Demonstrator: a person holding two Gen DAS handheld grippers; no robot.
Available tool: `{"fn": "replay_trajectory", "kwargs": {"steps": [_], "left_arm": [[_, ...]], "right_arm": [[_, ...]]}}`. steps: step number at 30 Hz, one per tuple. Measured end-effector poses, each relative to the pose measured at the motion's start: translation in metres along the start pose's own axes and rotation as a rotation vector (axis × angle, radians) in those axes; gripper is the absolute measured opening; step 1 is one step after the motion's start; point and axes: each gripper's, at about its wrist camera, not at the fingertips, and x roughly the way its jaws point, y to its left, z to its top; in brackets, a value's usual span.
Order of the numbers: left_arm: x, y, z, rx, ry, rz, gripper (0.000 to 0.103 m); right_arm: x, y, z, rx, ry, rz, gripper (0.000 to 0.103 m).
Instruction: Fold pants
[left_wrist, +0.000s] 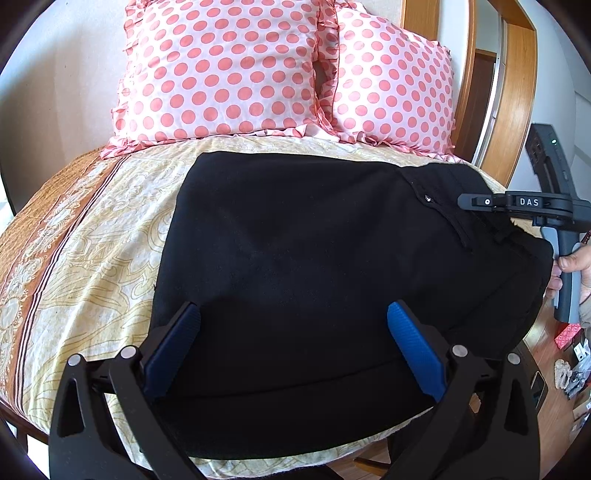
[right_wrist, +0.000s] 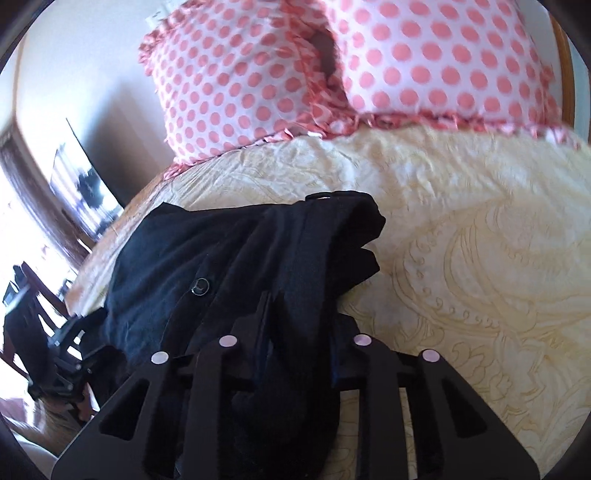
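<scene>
Nearest in the left wrist view, the left gripper (left_wrist: 293, 314) with its ribbed blue finger pads (left_wrist: 413, 347) stands wide apart over the near edge of the black fabric pants (left_wrist: 295, 266), clasping nothing. The pants lie folded into a broad, flat, roughly rectangular slab on the cream bedspread with a tan paisley print and a brown patterned border (left_wrist: 92, 236); their long axis runs side to side across the bed, with the waist end, its seam and a small metal rivet pointing toward the right-hand edge of the bedspread. The cloth is matte, dense and mostly smooth over the middle, bunching into soft ridges at the waist. There the right gripper (right_wrist: 295, 332) has its fingers drawn close together on a gathered wad of the pants' waistband, which spills back between the black finger arms; a dark round button (right_wrist: 200, 286) sits on the fabric just left of the grip. In the left wrist view the same tool shows as a black and grey handle at the right edge of the pants, held by a bare hand (left_wrist: 570, 269). Beyond the pants, at the far end of the bedspread, two pink polka-dot pillows with ruffled edges (left_wrist: 225, 70) lean upright side by side against a wooden headboard (left_wrist: 417, 22).
</scene>
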Motion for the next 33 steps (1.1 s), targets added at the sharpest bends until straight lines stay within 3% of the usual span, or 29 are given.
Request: {"fn": "replay_trajectory", "kwargs": {"steps": [5, 11, 14, 18, 21, 23, 25, 29, 33], "left_arm": [[0.000, -0.001, 0.000, -0.002, 0.001, 0.001, 0.101], [-0.007, 0.015, 0.016, -0.053, 0.022, -0.042, 0.101], [-0.013, 0.040, 0.033, -0.137, 0.003, -0.062, 0.101], [-0.007, 0.082, 0.060, -0.254, 0.010, -0.061, 0.101], [0.014, 0.097, 0.077, -0.256, 0.063, -0.020, 0.101], [0.027, 0.102, 0.083, -0.239, 0.105, -0.042, 0.101], [0.041, 0.104, 0.087, -0.235, 0.147, -0.078, 0.098], [0.070, 0.106, 0.091, -0.261, 0.255, -0.158, 0.075], [0.081, 0.100, 0.095, -0.233, 0.281, -0.174, 0.069]], "right_arm": [[-0.001, 0.009, -0.003, -0.072, -0.010, -0.038, 0.024], [0.012, -0.014, 0.000, 0.058, 0.035, 0.015, 0.033], [0.006, -0.004, -0.002, -0.005, 0.003, 0.012, 0.023], [-0.016, 0.013, -0.002, -0.103, -0.088, 0.062, 0.018], [-0.020, 0.019, 0.000, -0.132, -0.108, 0.063, 0.018], [-0.016, 0.020, 0.002, -0.135, -0.089, 0.042, 0.018], [-0.012, 0.015, 0.002, -0.113, -0.076, 0.039, 0.018], [-0.009, 0.008, 0.001, -0.080, -0.064, 0.044, 0.018], [-0.006, 0.001, -0.001, -0.049, -0.053, 0.053, 0.018]]}}
